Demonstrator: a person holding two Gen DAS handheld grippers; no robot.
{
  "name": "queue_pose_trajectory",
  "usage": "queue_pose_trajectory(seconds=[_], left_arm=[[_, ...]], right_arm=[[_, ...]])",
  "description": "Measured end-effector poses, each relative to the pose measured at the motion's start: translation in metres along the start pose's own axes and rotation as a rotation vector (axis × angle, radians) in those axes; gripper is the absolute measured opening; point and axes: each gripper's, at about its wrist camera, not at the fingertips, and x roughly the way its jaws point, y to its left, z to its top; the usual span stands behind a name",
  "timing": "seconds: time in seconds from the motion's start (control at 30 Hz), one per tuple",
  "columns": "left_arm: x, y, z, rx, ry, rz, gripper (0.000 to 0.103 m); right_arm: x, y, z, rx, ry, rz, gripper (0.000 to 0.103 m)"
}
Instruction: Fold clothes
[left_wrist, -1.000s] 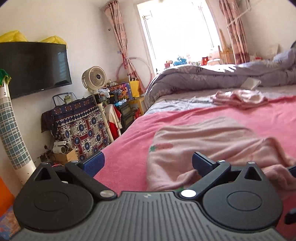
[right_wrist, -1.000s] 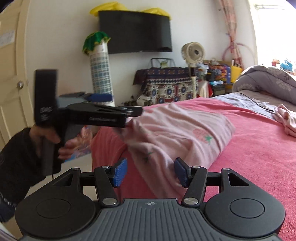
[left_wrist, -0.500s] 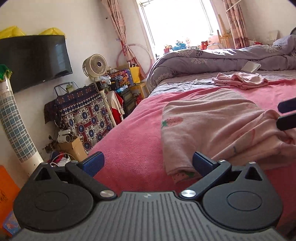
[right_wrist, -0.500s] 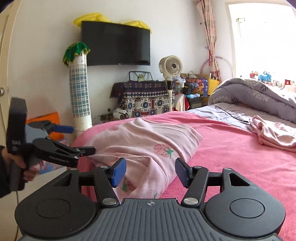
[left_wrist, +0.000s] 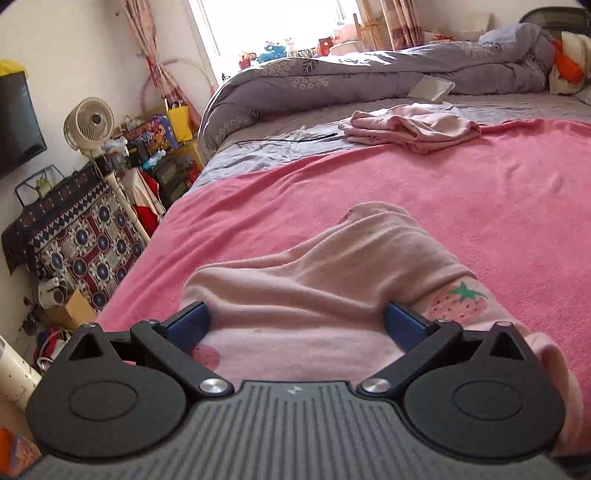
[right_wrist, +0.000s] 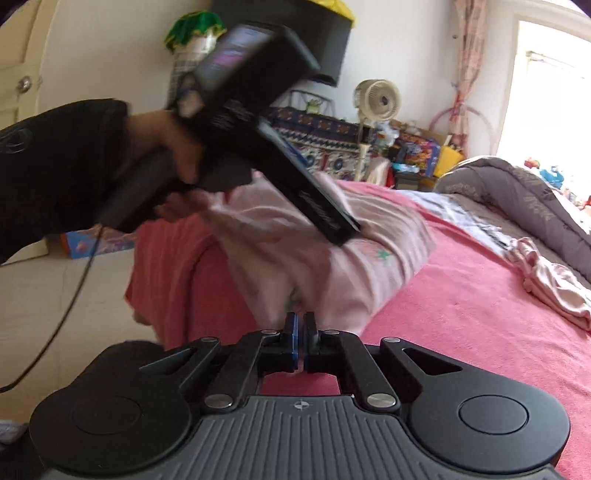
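A pale pink garment (left_wrist: 332, 273) with strawberry prints lies bunched near the edge of the pink bedspread (left_wrist: 461, 199). My left gripper (left_wrist: 295, 317) is wide open over it, with a fold of the cloth lying between its blue pads (left_wrist: 188, 323). In the right wrist view the left gripper (right_wrist: 345, 230), held by a hand in a black sleeve (right_wrist: 55, 166), presses down onto the garment (right_wrist: 369, 258). My right gripper (right_wrist: 301, 330) has its pads together at the garment's lower hem, which hangs over the bed's side.
A second crumpled pink garment (left_wrist: 410, 127) lies farther up the bed beside a grey duvet (left_wrist: 369, 74). A patterned cabinet (left_wrist: 77, 236), a fan (left_wrist: 90, 123) and clutter stand along the wall left of the bed. A cable (right_wrist: 59, 314) trails from the left gripper.
My left gripper swung over the garment and came down onto it, jaws still wide. My right gripper's jaws went from apart to shut at the garment's hanging edge.
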Motion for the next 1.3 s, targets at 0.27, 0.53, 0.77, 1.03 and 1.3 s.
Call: queue_pose_trajectory(seconds=[0.27,0.53,0.77,1.03,1.3], left_arm=[[-0.012,0.009,-0.010,-0.028,-0.015,-0.017,0.103],[-0.016,0.009,-0.019,-0.049,-0.027,-0.029,0.103],[-0.015,0.011,-0.016,-0.081,-0.020,-0.012,0.103],[-0.052,-0.044,-0.017,0.141,-0.160,0.015,0.103],[-0.075,-0.096,-0.056,0.492,-0.233,-0.010,0.092]], right_arm=[[-0.022,0.002,0.002,0.075,-0.219,-0.191,0.041],[0.026,-0.004,0.002,0.114,-0.072,-0.283,0.012],[0.006,-0.001,-0.013,0.120,-0.040,-0.191,0.006],[-0.004,-0.007,-0.023,0.178,0.005,0.039,0.004],[-0.048,-0.088,-0.057,0.524,-0.062,0.303,0.023]])
